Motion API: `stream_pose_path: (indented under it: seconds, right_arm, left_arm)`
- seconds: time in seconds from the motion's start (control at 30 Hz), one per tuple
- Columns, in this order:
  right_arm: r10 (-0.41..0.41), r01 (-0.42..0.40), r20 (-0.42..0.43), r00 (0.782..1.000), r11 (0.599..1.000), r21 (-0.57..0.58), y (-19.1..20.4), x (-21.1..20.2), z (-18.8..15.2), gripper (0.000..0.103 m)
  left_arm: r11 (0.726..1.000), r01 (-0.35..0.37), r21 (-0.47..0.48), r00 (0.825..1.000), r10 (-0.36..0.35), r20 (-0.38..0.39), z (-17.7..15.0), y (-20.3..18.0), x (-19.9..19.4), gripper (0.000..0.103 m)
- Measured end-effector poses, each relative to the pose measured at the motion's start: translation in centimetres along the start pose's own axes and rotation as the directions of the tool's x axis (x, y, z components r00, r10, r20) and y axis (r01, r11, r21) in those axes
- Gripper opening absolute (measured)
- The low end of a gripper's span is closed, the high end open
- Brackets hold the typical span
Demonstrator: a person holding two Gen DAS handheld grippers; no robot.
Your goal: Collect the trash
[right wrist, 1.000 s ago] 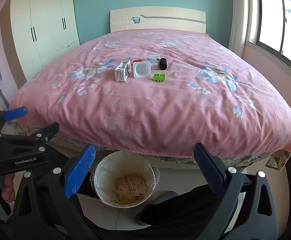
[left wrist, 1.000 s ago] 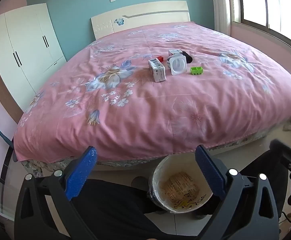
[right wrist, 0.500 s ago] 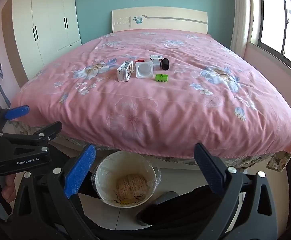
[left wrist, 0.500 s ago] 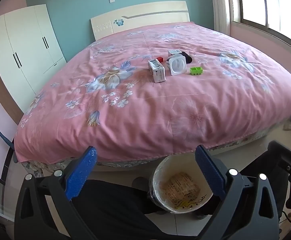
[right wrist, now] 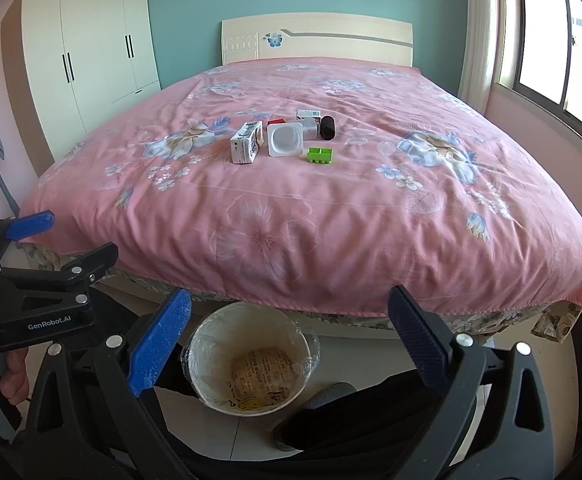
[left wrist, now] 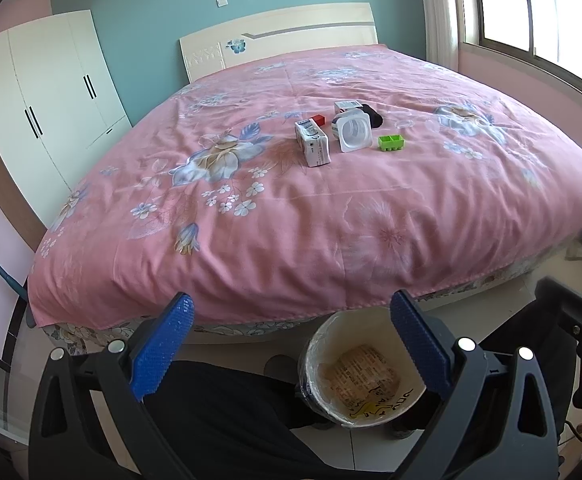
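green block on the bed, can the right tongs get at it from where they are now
Probably yes, after a long reach. The right tongs hang open by the bin at the bed's foot; the green block lies mid-bed, its near side bare bedspread, the yogurt cup beside it.

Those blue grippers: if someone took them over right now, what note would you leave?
Left gripper: open, empty, held low at the foot of the bed.
Right gripper: open, empty, beside it.
Bin: on the floor below both, lined, printed paper at the bottom.
Trash, clustered mid-bed: carton, white cup, green block, red piece, small box, black item.
Done: nothing from the cluster picked.
Left: carry each piece to the bin.
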State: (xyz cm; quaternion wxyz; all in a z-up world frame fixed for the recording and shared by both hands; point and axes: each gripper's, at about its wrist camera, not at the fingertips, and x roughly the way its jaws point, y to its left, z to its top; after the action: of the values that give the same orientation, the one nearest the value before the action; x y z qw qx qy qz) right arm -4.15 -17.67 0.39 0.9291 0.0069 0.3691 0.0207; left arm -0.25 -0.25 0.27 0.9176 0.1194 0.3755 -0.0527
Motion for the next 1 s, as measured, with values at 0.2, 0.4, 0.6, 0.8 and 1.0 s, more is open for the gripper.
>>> stream_pose_path:
  seconds: [0.2,0.4,0.6,0.8,1.0]
  right_arm:
    - [-0.004,0.004,0.000,1.000,1.000,0.001,0.00,0.06,0.03,0.097]
    - [-0.008,0.008,0.000,1.000,1.000,0.004,-0.32,0.11,-0.04,0.097]
    - [-0.010,0.010,0.001,1.000,1.000,0.005,-0.38,0.18,-0.09,0.097]
    - [-0.012,0.012,0.004,1.000,1.000,0.001,-0.37,0.08,-0.08,0.097]
    - [-0.010,0.010,0.004,1.000,1.000,0.003,-0.41,0.08,-0.05,0.097]
  left_arm:
    - [1.000,-0.001,0.000,1.000,0.001,-0.001,0.05,0.07,0.10,0.100]
    - [1.000,0.000,-0.001,1.000,0.000,0.000,-0.03,0.26,0.24,0.100]
    - [1.000,-0.002,-0.003,1.000,0.002,-0.001,-0.09,0.20,0.32,0.100]
    - [1.000,-0.002,-0.004,1.000,0.002,-0.004,-0.18,0.20,0.34,0.100]
    - [1.000,0.001,-0.003,1.000,-0.001,-0.008,-0.12,0.25,0.42,0.100]
